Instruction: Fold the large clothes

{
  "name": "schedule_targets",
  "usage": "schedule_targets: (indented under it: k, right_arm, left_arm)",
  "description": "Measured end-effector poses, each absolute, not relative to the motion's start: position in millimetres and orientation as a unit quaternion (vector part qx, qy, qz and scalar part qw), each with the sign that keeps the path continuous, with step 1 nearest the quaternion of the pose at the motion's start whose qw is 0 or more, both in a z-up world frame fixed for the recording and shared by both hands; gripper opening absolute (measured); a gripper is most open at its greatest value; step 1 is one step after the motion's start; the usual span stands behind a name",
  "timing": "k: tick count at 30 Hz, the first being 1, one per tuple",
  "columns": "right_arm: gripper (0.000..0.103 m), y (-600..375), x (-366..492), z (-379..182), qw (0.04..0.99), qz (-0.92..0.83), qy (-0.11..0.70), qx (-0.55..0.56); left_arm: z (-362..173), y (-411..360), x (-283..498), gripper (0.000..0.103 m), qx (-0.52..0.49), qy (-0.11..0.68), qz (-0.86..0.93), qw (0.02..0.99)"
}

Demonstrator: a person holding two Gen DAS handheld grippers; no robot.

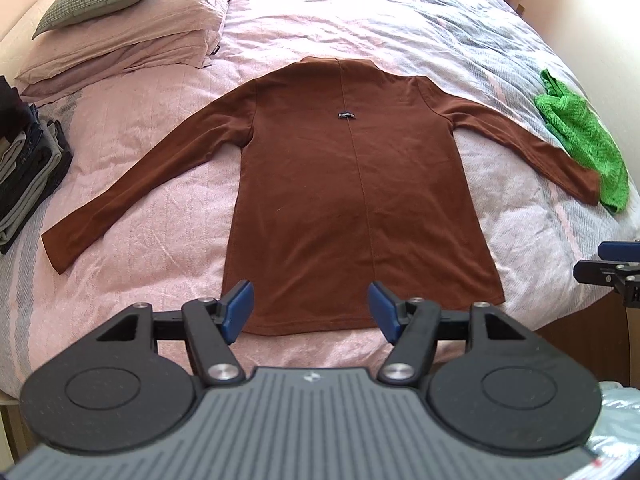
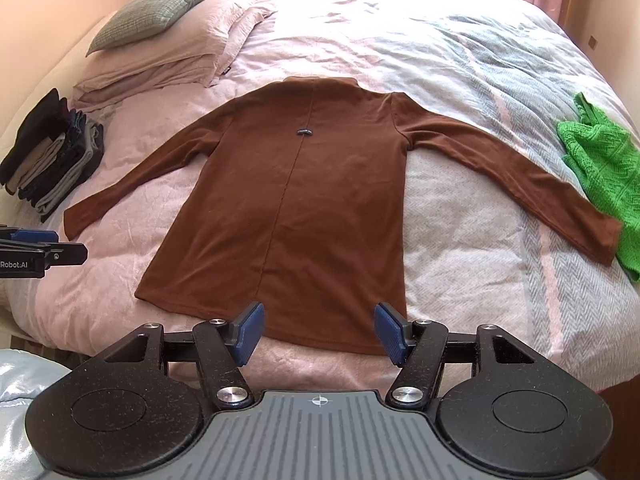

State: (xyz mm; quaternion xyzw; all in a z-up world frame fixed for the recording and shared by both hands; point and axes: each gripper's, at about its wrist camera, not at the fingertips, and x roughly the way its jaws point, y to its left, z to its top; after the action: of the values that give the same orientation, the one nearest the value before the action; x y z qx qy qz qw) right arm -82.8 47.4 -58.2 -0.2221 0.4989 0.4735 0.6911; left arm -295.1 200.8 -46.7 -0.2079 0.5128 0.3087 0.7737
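The brown long-sleeved top (image 1: 352,184) lies flat on the bed (image 1: 132,240), face down I think, collar away from me, hem nearest, both sleeves spread out to the sides. My left gripper (image 1: 311,310) hangs over the hem's left part, jaws apart with nothing between them; my right gripper (image 2: 319,330) hangs over the hem's right part, jaws likewise apart and empty.

I judge the first fold has not begun. To do it well I would take one sleeve at its cuff and lay it across the body along the back seam, keeping the cloth flat.

The right cuff (image 2: 600,236) touches the green garment (image 2: 600,176), so I must lift it without dragging that along. The stack of folded clothes (image 2: 56,156) sits near the left cuff. The hem lies close to the bed's near edge; beyond the collar there is open bedspread up to the pillows (image 1: 120,28).
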Motion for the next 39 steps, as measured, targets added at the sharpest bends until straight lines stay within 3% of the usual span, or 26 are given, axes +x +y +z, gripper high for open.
schedule_targets:
  k: [22,27,29,39]
  right_arm:
    - [0.058,73,-53,-64,0.661,0.524,0.467,-0.265]
    - [0.058,92,-57,-69,0.661,0.517,0.471,-0.271]
    - [0.058,103,-60,-71,0.665,0.511,0.472,-0.272]
    - [0.058,169,-61,-79,0.712,0.459,0.48,-0.227]
  left_arm:
    - [-47,202,-305,0.065,-0.247,0.467,0.375,0.762]
    - [-50,228,-323,0.075,-0.26,0.452,0.39,0.759]
    - [-53,243,-331,0.087,-0.263,0.444,0.397,0.758]
    - [-80,359,-375,0.088,-0.303,0.394,0.437,0.75]
